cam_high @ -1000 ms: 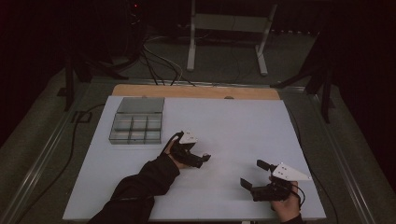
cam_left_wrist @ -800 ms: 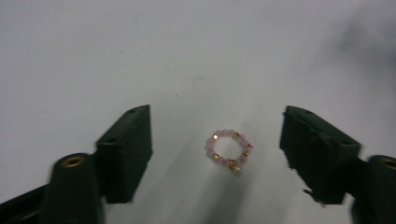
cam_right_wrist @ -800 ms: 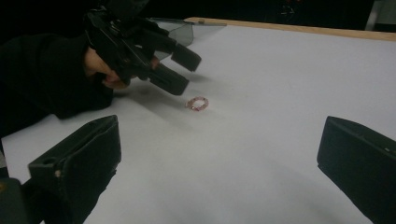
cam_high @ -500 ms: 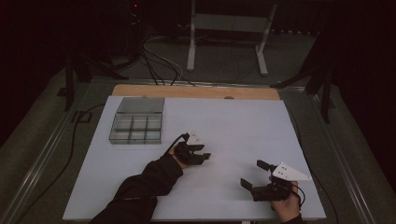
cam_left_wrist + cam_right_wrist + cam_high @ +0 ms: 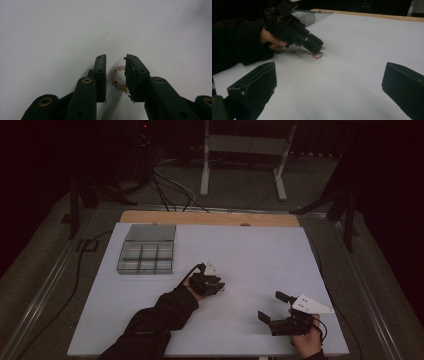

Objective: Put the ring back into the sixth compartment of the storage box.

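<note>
High view: left gripper (image 5: 216, 287) low on the white worktop (image 5: 250, 255), in front of and right of the compartment box (image 5: 146, 255); right gripper (image 5: 272, 307) farther right, fingers spread, idle.

Left gripper view: fingers have just been closing around a pink bead bracelet (image 5: 117, 77); contact uncertain. Step: grasping. Next: pinch, lift.

Right gripper view: bracelet under left fingertips; path to the box unobstructed.

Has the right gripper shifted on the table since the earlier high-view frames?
No. The right gripper sits in the same spot near the table's front right corner, equally far from the compartment box, jaws wide open.
</note>
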